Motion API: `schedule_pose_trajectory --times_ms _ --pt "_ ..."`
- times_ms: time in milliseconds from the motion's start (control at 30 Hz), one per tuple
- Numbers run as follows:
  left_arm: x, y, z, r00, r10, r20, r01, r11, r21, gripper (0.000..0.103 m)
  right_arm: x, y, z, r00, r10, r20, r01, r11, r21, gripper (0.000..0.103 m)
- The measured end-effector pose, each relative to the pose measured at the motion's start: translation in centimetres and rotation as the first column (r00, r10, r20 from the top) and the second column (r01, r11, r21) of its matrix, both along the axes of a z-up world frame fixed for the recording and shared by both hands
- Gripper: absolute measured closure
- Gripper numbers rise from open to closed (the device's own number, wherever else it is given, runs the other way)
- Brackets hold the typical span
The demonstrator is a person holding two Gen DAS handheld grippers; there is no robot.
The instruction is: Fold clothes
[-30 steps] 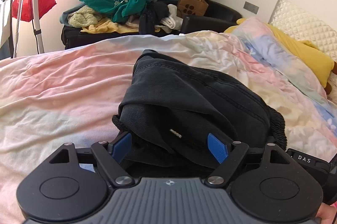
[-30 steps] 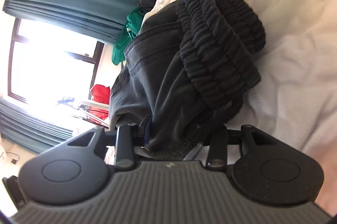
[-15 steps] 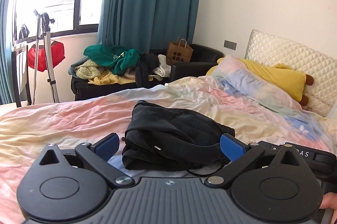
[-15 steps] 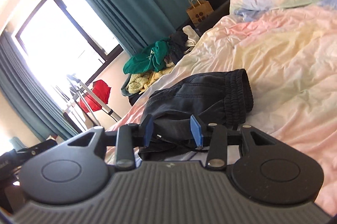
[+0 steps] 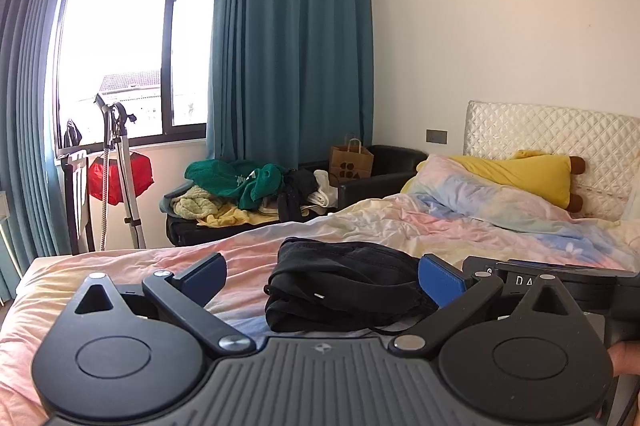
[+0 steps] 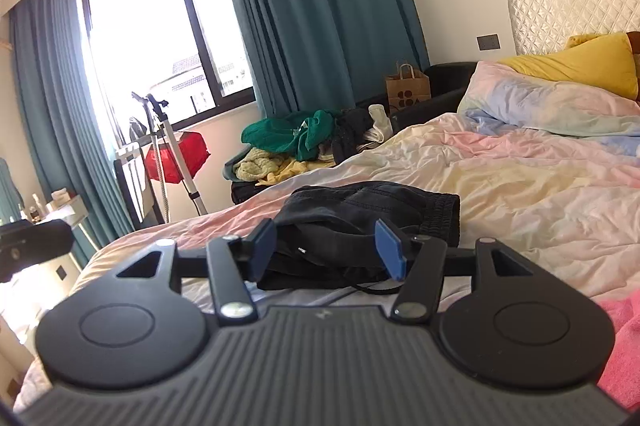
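Released folded black shorts (image 5: 344,286) onto bed (image 5: 120,274); withdrew left hand-held gripper (image 5: 322,278), spread wide, and right hand-held gripper (image 6: 326,246), opening, both empty; fold judged complete

It was a bedroom in a home, with a big bed (image 5: 400,226), a yellow pillow (image 5: 520,173), blue curtains (image 5: 288,65), and clothes piled on a sofa (image 5: 240,185).
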State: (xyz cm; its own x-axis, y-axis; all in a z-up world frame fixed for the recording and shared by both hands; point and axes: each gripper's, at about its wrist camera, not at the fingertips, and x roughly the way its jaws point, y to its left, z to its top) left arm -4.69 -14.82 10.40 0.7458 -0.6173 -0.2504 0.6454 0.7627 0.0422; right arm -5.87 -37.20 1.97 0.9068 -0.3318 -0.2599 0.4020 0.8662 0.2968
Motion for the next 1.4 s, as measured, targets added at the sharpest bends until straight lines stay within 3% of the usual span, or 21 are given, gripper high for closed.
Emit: schedule_pose_trajectory --times_ms 167,200,300,400,467,567,700,900,1133,1400 --pt "-0.6 2.6 -1.3 1.000 0.012 -0.002 -0.012 1.000 -0.022 0.000 -0.5 2.0 -0.3 1.000 0.023 0.001 -0.023 0.999 -0.046 0.030" --pt "-0.4 3.0 -1.7 1.000 0.022 0.002 -0.022 0.999 -0.025 0.000 -0.6 2.2 -0.5 1.000 0.025 0.003 -0.025 0.998 -0.049 0.023" --pt "0.5 4.1 -3.4 0.999 0.029 -0.013 -0.029 0.999 -0.031 0.000 -0.5 2.8 -1.3 1.000 -0.001 0.022 0.003 0.997 -0.077 0.022" --pt "1.5 4.5 -5.1 0.998 0.054 -0.026 -0.054 0.999 -0.005 0.000 -0.1 3.0 -3.2 0.998 -0.025 0.051 0.029 0.997 -0.077 0.007" --pt "1.9 4.7 -6.2 0.998 0.055 -0.013 -0.054 0.998 0.014 0.000 0.5 3.1 -4.9 0.999 -0.036 0.020 0.038 0.997 -0.068 0.001" --pt "2.7 4.8 -7.3 0.998 0.058 -0.035 -0.057 0.998 0.019 0.000 1.2 3.2 -6.9 0.998 -0.059 -0.034 0.056 0.996 -0.065 0.000" --pt "4.1 5.4 -7.9 0.993 0.061 -0.102 -0.061 0.998 -0.001 0.000 1.6 4.0 -7.2 0.997 -0.071 -0.038 0.066 0.992 -0.110 0.000" --pt "4.9 6.2 -8.1 0.988 0.102 -0.120 -0.105 0.994 -0.014 0.000 2.1 4.8 -7.9 0.997 -0.044 -0.059 0.037 0.993 -0.116 0.000" --pt "4.5 5.9 -7.9 0.980 0.185 -0.073 -0.184 0.983 0.021 0.000 2.3 5.1 -7.9 0.996 -0.066 -0.063 0.058 0.991 -0.117 0.000" --pt "3.8 6.2 -7.6 0.979 0.196 -0.054 -0.195 0.980 0.024 0.000 1.9 5.4 -7.6 0.995 -0.083 -0.052 0.075 0.988 -0.136 0.000"
